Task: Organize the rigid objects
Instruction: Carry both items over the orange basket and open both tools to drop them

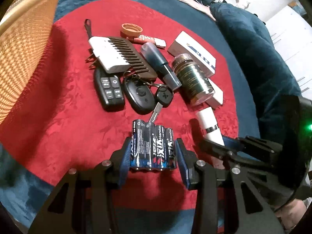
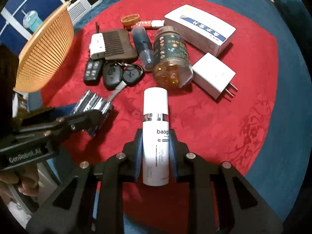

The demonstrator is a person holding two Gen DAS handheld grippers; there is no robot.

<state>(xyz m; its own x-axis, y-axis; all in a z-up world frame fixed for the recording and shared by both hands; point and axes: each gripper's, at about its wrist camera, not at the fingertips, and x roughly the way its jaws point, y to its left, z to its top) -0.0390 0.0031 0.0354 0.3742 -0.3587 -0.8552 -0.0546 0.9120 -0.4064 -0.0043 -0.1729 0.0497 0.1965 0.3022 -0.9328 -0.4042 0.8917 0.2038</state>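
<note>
My left gripper [image 1: 153, 148] is shut on a shrink-wrapped pack of dark blue batteries [image 1: 152, 142], its blue pads pressing both sides. My right gripper [image 2: 155, 138] is shut on a white cosmetic bottle [image 2: 155, 117] with a silver band, held lengthwise between the pads. The right wrist view shows the left gripper [image 2: 91, 117] with the battery pack [image 2: 93, 102] at left. The left wrist view shows the white bottle [image 1: 209, 124] and the right gripper [image 1: 224, 146] at right. Both hover over a red cloth [image 1: 64, 117].
An orange slatted basket [image 2: 44, 54] stands at the left. On the cloth lie a remote [image 1: 109, 89], car keys [image 1: 140, 95], a comb [image 1: 134, 56], a pill jar [image 2: 171, 58], a blue tube [image 1: 159, 62], a white charger [image 2: 212, 74], a white box [image 2: 200, 25] and an orange ring [image 1: 131, 29].
</note>
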